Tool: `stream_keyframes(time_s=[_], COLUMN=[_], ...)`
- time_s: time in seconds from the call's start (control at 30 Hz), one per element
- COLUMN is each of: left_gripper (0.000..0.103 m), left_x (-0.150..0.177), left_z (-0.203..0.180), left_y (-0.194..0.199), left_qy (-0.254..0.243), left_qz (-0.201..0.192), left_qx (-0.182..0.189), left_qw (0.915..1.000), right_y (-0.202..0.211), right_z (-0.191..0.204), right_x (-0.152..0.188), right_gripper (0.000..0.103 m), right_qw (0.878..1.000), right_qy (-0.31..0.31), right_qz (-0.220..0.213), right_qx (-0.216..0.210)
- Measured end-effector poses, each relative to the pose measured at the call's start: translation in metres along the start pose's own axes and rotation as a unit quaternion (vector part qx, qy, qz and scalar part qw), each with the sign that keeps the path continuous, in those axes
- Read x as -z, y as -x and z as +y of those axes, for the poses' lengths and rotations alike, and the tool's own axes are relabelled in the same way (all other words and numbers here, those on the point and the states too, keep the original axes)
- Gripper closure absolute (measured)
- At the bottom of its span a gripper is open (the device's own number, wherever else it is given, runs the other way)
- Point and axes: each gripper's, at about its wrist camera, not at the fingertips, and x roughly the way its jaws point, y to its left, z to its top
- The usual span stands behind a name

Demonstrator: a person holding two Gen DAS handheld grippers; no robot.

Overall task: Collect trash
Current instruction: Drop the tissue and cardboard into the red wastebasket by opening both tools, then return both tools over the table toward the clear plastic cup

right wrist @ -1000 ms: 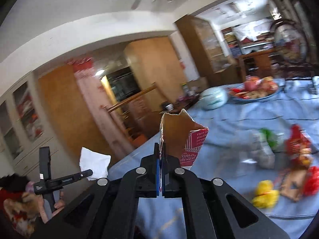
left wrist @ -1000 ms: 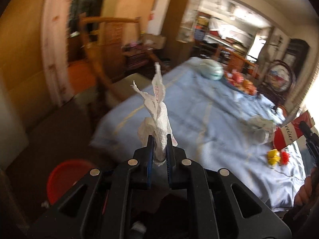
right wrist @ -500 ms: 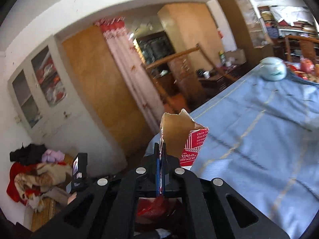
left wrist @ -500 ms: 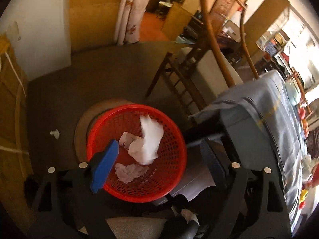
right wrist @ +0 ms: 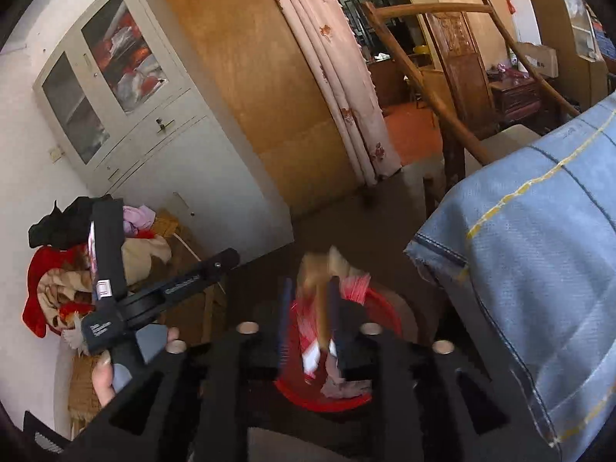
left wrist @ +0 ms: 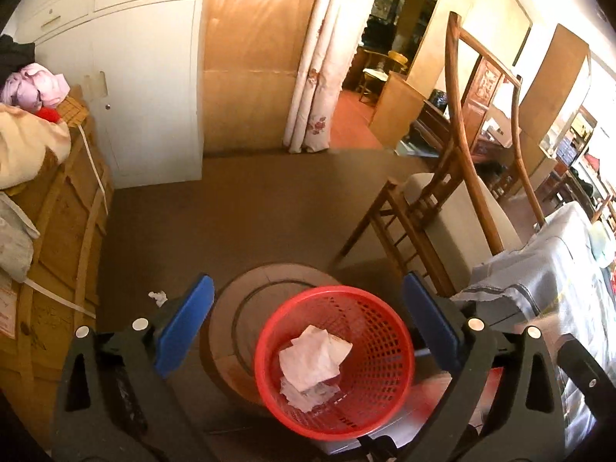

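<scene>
Left claw (left wrist: 308, 319): jaws opening, spread wide, nothing between, above bin (left wrist: 334, 362).
Tissue (left wrist: 313, 358): inside bin, below and between the jaws.
Right claw (right wrist: 310, 323): jaws opening; blurred carton (right wrist: 327, 300) between them, seemingly slipping, over bin.

A glossy red perforated plastic basket (left wrist: 379, 362) holds crumpled white matt paper (left wrist: 313, 358); a varnished brown wooden chair (left wrist: 458, 177) stands near a pale blue woven tablecloth (right wrist: 539, 254).
</scene>
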Motion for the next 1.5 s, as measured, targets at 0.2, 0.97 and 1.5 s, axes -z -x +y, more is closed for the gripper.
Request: stream_keyframes(time_s=[0.2, 0.97, 1.5], left_gripper=[0.008, 0.007, 0.007], left_x=[0.005, 0.075, 0.162], left_z=[-0.009, -0.152, -0.334], left_y=[-0.002, 0.075, 0.103], left_qy=[-0.01, -0.192, -0.391], left_qz=[0.012, 0.031, 0.053], left_qx=[0.017, 0.177, 0.263], left_qw=[0.9997, 0.9648, 0.8804], right_y=[0.037, 0.304, 0.432], right_z=[-0.019, -0.093, -0.17], right_x=[0.002, 0.12, 0.231], right_gripper=[0.066, 0.021, 0.006], right_qw=[0.999, 0.925, 0.798], right_qy=[-0.015, -0.118, -0.234], right_qz=[-0.039, -0.28, -0.33], right_qx=[0.027, 0.229, 0.447])
